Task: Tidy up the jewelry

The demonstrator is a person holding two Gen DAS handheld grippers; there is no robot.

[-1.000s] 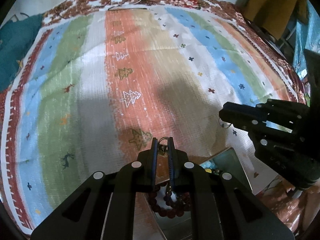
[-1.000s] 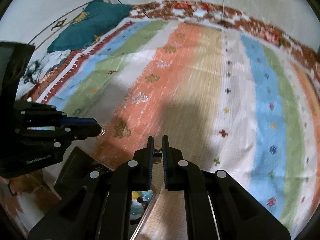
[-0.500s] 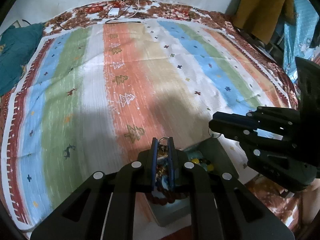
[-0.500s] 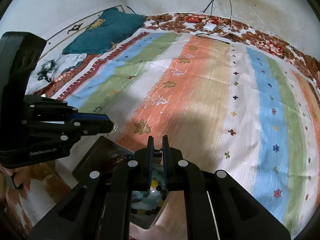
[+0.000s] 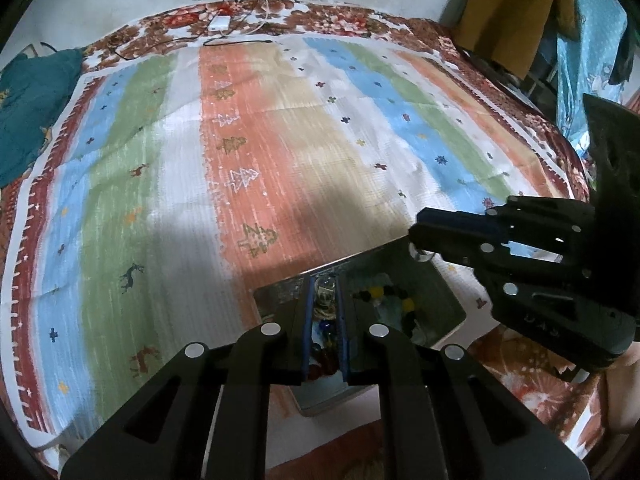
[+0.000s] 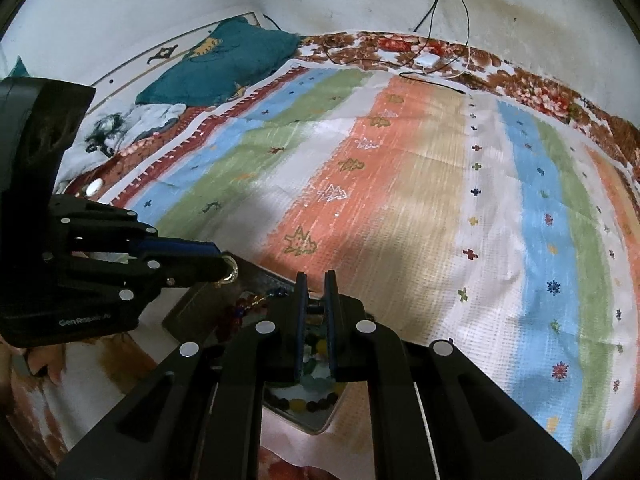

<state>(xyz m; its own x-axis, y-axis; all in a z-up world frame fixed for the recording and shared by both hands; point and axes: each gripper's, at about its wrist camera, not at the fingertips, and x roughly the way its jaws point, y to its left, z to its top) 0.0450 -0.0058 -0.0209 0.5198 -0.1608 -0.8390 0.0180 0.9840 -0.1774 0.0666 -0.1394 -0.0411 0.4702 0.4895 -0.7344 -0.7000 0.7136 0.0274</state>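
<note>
Left hand-held gripper jaws just eased apart, gold ring at tips, above shallow metal tray. Right hand-held gripper clenched on small ring.

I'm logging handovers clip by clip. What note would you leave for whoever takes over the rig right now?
Left gripper: jaws have just been opening, with a gold ring between the tips. I cannot tell whether the pads grip it.
Right gripper: shut on a small ring.
Both hang over the metal tray on the striped cloth.
Done: bead strings lie in the tray.
Left: probably let go of both ends and lift clear.
</note>
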